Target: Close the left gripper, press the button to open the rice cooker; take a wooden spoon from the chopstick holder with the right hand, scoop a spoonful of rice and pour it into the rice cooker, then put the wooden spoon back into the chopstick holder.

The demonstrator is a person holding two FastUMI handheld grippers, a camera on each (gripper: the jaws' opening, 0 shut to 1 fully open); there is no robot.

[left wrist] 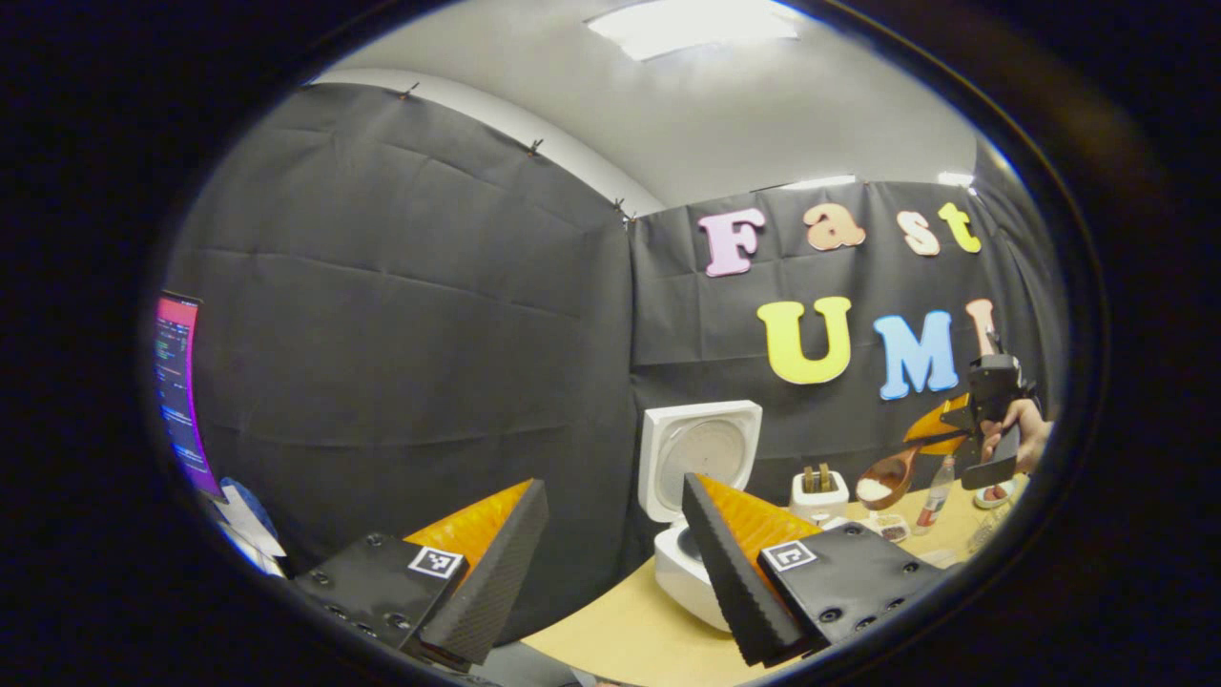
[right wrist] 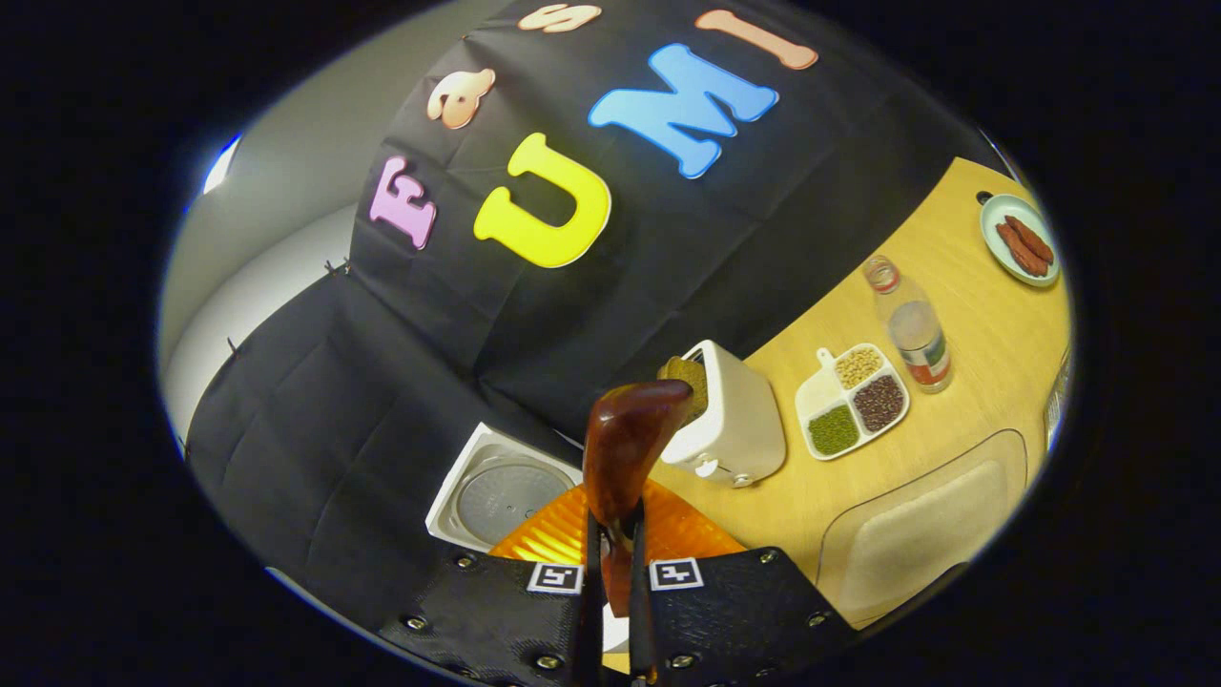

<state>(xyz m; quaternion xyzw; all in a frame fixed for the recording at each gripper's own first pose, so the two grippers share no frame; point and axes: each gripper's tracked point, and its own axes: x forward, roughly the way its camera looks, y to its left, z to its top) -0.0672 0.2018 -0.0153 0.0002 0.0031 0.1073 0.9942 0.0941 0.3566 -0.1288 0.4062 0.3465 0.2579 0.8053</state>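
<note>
In the left gripper view the left gripper (left wrist: pixel 610 563) is spread wide with nothing between its fingers, held low over the near edge of the counter (left wrist: pixel 630 639). Just beyond it stands the rice cooker (left wrist: pixel 701 458), its lid upright and the white body partly hidden behind one finger. To the right of the cooker sits the white chopstick holder (left wrist: pixel 818 491). Farther right, a hand (left wrist: pixel 1025 434) holds the right gripper (left wrist: pixel 940 434) above the counter; it carries a wooden spoon (left wrist: pixel 887 477) whose bowl holds white rice (left wrist: pixel 873 489) and hangs just right of the holder.

In the right gripper view the right gripper (right wrist: pixel 610 572) is pinched on the spoon's handle (right wrist: pixel 625 458), its fingers pressed close on either side. The cooker's open lid (right wrist: pixel 501 496) lies to the left, the holder (right wrist: pixel 730 415) just right of the spoon. On the counter (right wrist: pixel 983 372) farther right are a divided tray (right wrist: pixel 851 401) of grains, a bottle (right wrist: pixel 911 329) and a small plate (right wrist: pixel 1019 239); a pale mat (right wrist: pixel 925 539) lies near.
</note>
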